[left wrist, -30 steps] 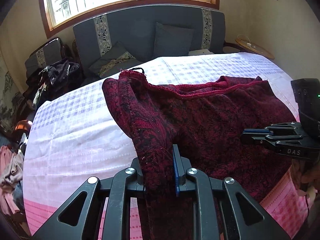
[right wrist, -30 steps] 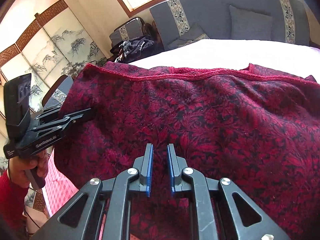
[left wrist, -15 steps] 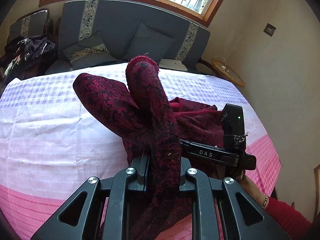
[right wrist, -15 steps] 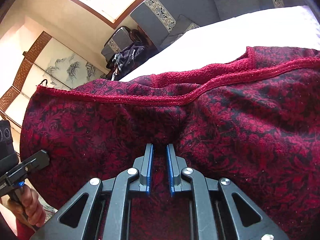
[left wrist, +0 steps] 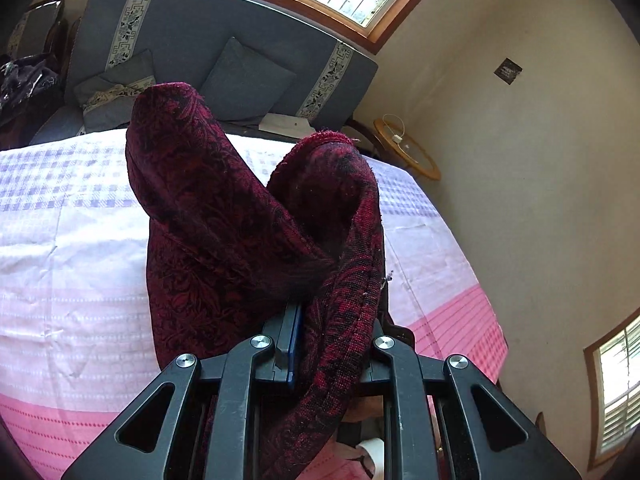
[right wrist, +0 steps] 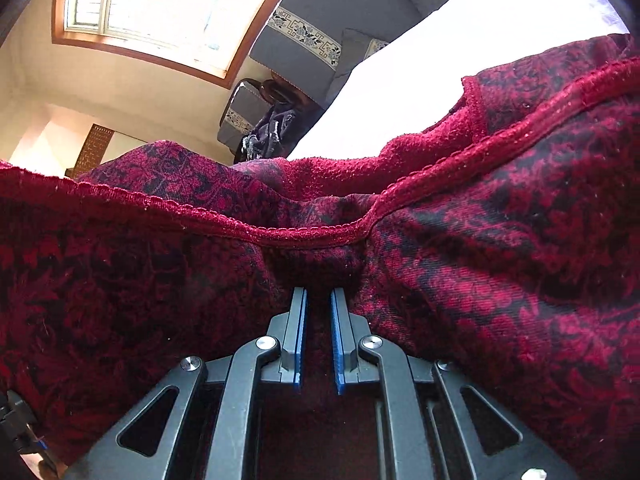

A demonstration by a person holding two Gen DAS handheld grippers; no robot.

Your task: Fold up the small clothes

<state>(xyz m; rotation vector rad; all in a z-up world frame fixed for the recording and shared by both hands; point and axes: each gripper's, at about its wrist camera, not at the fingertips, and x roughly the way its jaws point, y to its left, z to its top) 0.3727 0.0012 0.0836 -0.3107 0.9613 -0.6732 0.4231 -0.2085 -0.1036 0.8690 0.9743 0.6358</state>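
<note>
A dark red garment with a black floral pattern (left wrist: pixel 200 208) lies on the bed's pink and white cover (left wrist: pixel 60 240). My left gripper (left wrist: pixel 332 312) is shut on its edge and holds it raised, so two folds stand up in front of the camera. The cloth hides the left gripper's right finger. In the right wrist view the garment (right wrist: pixel 500 240) fills the lower frame, its red hem sagging just beyond my right gripper (right wrist: pixel 319 292). The right jaws are closing, and their blue pads pinch a fold of it. A black part of the left gripper (right wrist: pixel 20 428) shows at the bottom left.
A grey sofa with cushions (left wrist: pixel 240 40) stands behind the bed under a window. A round wooden side table (left wrist: pixel 408 152) sits at the bed's far right corner, near the beige wall. Dark clothes (left wrist: pixel 24 80) are heaped on a chair at the left.
My left gripper has risen and swung to the right with the garment's edge, folding the cloth up over itself. The right gripper's view has rolled, and the cloth has bunched at its jaws.
</note>
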